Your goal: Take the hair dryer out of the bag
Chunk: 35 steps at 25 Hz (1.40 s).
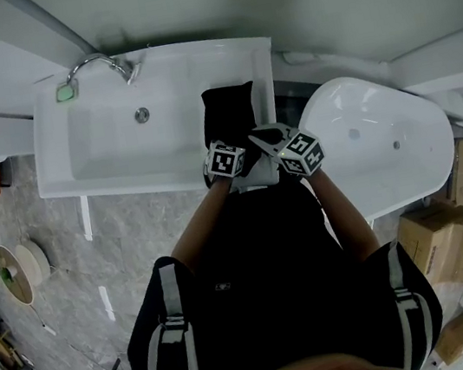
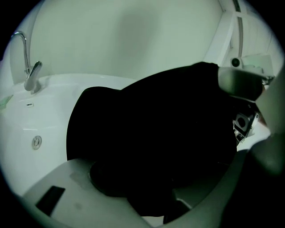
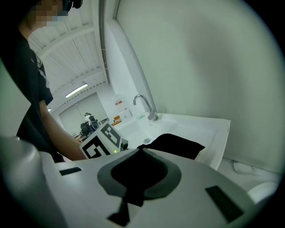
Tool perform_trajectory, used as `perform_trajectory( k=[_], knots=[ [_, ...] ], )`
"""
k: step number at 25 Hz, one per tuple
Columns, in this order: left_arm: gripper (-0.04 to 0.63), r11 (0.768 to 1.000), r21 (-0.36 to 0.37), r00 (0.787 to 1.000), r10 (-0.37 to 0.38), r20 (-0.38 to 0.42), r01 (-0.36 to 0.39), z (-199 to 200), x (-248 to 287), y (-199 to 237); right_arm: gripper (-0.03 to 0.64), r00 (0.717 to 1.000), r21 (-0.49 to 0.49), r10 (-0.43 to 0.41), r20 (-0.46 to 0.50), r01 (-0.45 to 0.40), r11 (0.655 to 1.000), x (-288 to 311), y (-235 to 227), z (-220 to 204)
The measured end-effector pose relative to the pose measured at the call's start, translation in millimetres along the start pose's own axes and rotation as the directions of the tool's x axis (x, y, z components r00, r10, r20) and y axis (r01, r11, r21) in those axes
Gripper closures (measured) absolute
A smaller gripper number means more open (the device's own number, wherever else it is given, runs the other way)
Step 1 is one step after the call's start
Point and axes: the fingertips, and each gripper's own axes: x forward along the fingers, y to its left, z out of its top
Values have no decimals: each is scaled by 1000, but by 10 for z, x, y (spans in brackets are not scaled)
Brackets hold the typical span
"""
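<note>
1. Nearest the head camera: black-shirted shoulders (image 1: 273, 278) and two bare forearms (image 1: 199, 225), stretched forward to a white washbasin (image 1: 113, 160).
2. Black bag (image 1: 228, 110): lying limp on the flat surface at the basin's right end, between the bowl and the right rim; dark all over, no detail readable.
3. Left tool (image 2: 147, 198): spread wide and tipped down at the bag; black fabric bulging up through the whole gap between its jaws.
4. Right tool (image 3: 138, 178): closed narrow, with a fold of black cloth pinched between the pads at the bag's near edge; just beside the left tool, marker cubes (image 1: 226, 161) close together.
5. Hair dryer: not to be made out in any view; only the bag's black outside showing.
6. Chrome faucet (image 1: 101, 63) at the basin's far left corner; round drain (image 1: 142, 115) in the bowl, well apart from the bag.
7. White bathtub (image 1: 383, 145) right of the basin; cardboard boxes (image 1: 437, 233) on the floor beside it; grey stone-patterned floor (image 1: 127, 241) on the left.
</note>
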Motion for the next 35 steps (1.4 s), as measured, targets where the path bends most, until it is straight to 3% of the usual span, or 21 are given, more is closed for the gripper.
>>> perform_trajectory(
  k=[8, 14, 20, 25, 29, 31, 35],
  knots=[
    [399, 989, -59, 990, 130, -58, -134, 18, 131, 166, 546, 998, -12, -27, -55, 27, 1000, -63, 8, -261],
    [399, 987, -92, 990, 127, -69, -133, -24, 265, 176, 546, 994, -24, -41, -97, 39, 999, -106, 39, -440],
    [391, 982, -98, 987, 160, -27, -162, 55, 348, 192, 546, 992, 8, -29, -121, 30, 1000, -98, 70, -635],
    [400, 981, -189, 999, 36, 18, -32, 72, 377, 136, 546, 995, 40, -13, -104, 17, 999, -85, 85, -667],
    [402, 951, -284, 987, -86, 133, 121, 184, 288, 81, 546, 994, 32, -2, -107, 5, 999, -58, 97, -664],
    [402, 918, -323, 962, -166, 215, 230, 288, 195, 16, 546, 994, 31, 6, -107, -3, 1000, -57, 107, -654],
    [402, 840, -313, 879, -338, 337, 443, 398, 9, -164, 546, 994, 23, 21, -105, -18, 1000, -62, 153, -644]
  ],
)
